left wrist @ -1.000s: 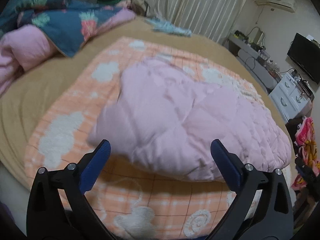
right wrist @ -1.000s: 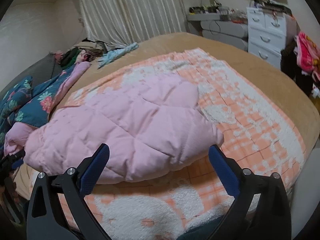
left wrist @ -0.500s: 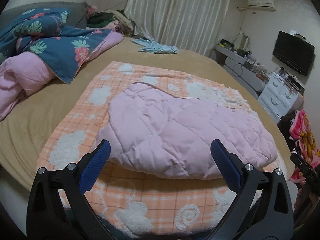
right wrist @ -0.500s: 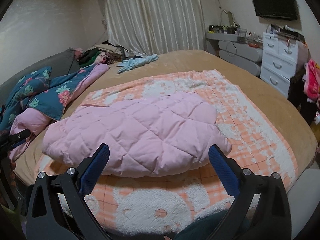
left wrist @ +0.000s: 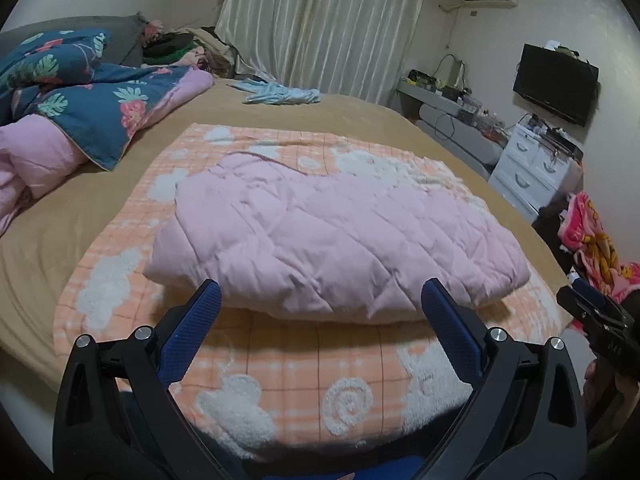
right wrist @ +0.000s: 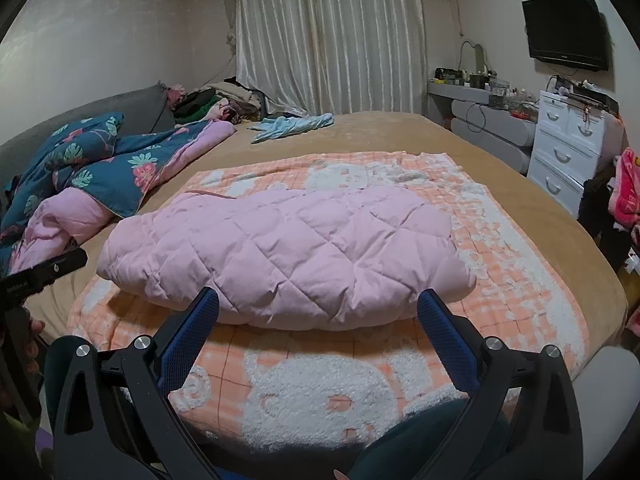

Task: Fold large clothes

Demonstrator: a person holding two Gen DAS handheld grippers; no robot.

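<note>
At the bottom of the left wrist view, the left gripper (left wrist: pixel 320 300) is held level above the near edge of the orange checked blanket (left wrist: pixel 288 364), its blue-padded jaws spread wide and holding nothing. In the centre of the frame the pink quilted garment (left wrist: pixel 332 236) lies folded into a thick bundle on that blanket, apart from both fingertips. At the bottom of the right wrist view, the right gripper (right wrist: pixel 318 304) points forward in the same pose, jaws equally spread and empty, with the garment (right wrist: pixel 292 248) just beyond its tips. A floral duvet (right wrist: pixel 100 160) is heaped at the left.
</note>
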